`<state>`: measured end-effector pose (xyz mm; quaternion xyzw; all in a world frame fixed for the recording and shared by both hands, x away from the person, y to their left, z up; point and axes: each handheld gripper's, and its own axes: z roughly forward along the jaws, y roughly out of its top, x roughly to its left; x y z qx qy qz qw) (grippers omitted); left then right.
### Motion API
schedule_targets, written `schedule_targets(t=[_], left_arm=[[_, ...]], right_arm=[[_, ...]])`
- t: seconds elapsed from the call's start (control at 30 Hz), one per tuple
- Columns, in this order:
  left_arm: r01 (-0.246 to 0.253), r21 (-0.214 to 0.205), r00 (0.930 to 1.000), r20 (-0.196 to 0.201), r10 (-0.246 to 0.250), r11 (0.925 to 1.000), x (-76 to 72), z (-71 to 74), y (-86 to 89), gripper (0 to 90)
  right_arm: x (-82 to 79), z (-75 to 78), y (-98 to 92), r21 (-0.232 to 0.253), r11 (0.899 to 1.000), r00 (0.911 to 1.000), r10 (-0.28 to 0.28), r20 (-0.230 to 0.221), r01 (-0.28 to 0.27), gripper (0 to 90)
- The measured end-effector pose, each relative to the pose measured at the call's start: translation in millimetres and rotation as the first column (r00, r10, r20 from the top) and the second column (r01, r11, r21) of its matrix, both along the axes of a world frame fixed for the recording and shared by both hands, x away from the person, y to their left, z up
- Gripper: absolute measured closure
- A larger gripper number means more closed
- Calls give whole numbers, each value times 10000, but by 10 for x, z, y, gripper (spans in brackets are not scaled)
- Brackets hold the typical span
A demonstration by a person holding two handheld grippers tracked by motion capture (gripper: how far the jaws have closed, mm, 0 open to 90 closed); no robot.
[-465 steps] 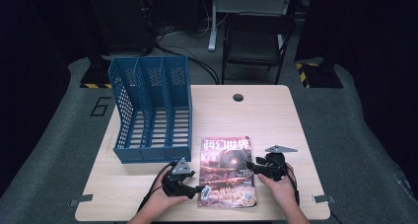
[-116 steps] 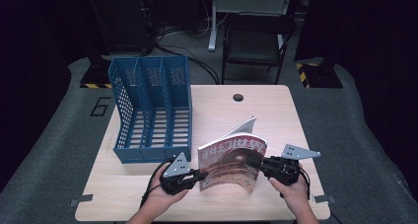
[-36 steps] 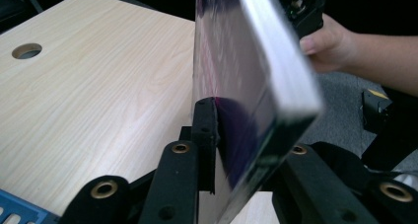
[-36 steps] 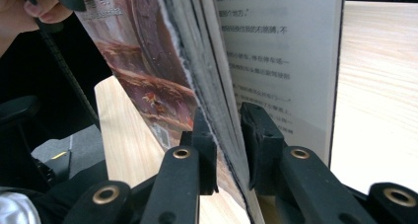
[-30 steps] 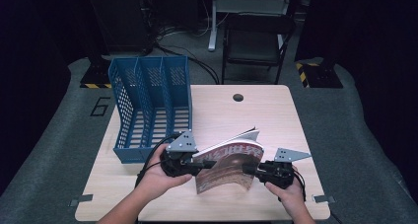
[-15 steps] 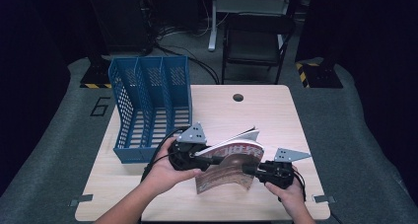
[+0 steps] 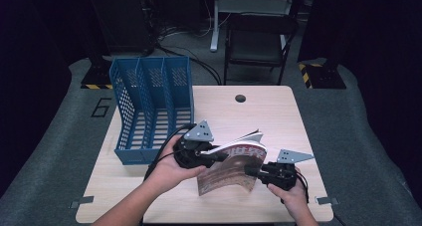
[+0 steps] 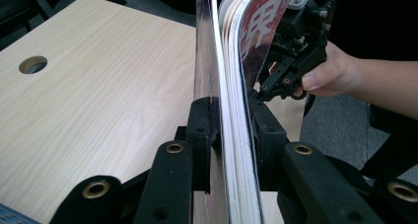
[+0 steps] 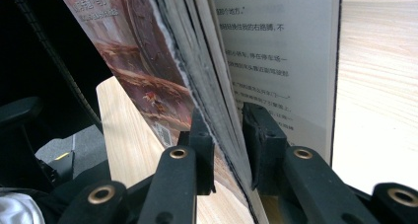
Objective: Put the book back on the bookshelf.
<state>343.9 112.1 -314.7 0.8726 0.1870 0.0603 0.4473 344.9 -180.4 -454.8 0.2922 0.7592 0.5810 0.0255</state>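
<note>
A magazine [image 7: 231,169] with a dark reddish cover is held off the wooden table [image 7: 259,111] near its front edge, bowed and nearly on edge. My left gripper [image 7: 219,156] is shut on its left side; in the left gripper view the jaws [image 8: 231,110] clamp the pages [image 8: 224,46] tightly. My right gripper [image 7: 251,171] is shut on the right side. The right gripper view has the cover [image 9: 148,61] and a printed page passing between its jaws [image 9: 224,120]. The right gripper [image 8: 268,83] and its hand are also visible beyond the magazine in the left gripper view.
A blue three-slot file rack [image 7: 149,106] stands on the table's left part, just behind my left hand. A round cable hole [image 7: 241,98] sits near the far edge. A dark chair [image 7: 256,37] stands behind the table. Bare wood lies to the right and back.
My left gripper has lifted its side of the magazine and shifted slightly toward the rack, so the magazine stands more upright. The right gripper has barely moved.
</note>
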Motion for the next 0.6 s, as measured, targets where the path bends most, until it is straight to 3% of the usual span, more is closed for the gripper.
schedule_targets(t=[0.6], left_arm=[[348,583,9993,-165,-339,9977,81,28,-55,804]], right_arm=[[5,-3,-1,9,10000,10000,4,8,-4,746]])
